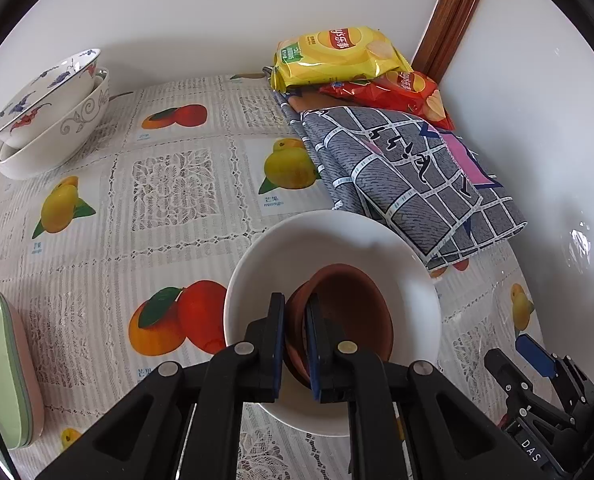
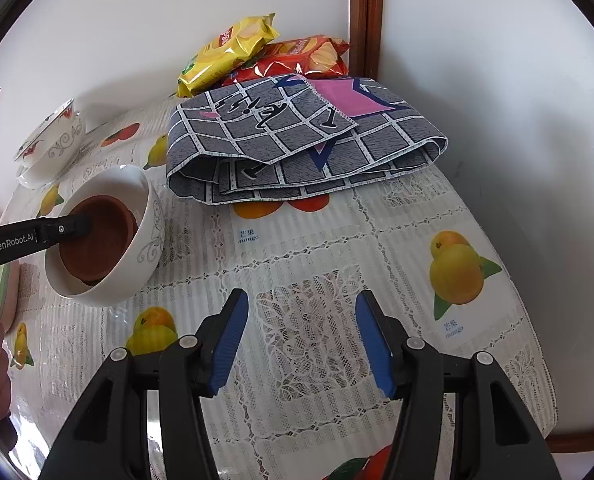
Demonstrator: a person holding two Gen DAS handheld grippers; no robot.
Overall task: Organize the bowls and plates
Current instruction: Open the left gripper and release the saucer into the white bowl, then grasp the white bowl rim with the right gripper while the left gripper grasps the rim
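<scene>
My left gripper (image 1: 296, 312) is shut on the rim of a small brown clay bowl (image 1: 349, 312), which sits tilted inside a white bowl (image 1: 409, 276) on the table. In the right wrist view the brown bowl (image 2: 105, 236) and the white bowl (image 2: 145, 224) show at the left, with the left gripper (image 2: 83, 226) reaching in. My right gripper (image 2: 301, 344) is open and empty over the tablecloth. Two stacked patterned bowls (image 1: 53, 120) stand at the far left; they also show in the right wrist view (image 2: 51, 140).
A stack of green and pink plates (image 1: 5, 368) lies at the left edge. A folded grey checked cloth (image 1: 409, 184) and two crisp bags (image 1: 337, 56) lie at the back right, by the white wall. The right gripper (image 1: 537, 364) shows at the lower right.
</scene>
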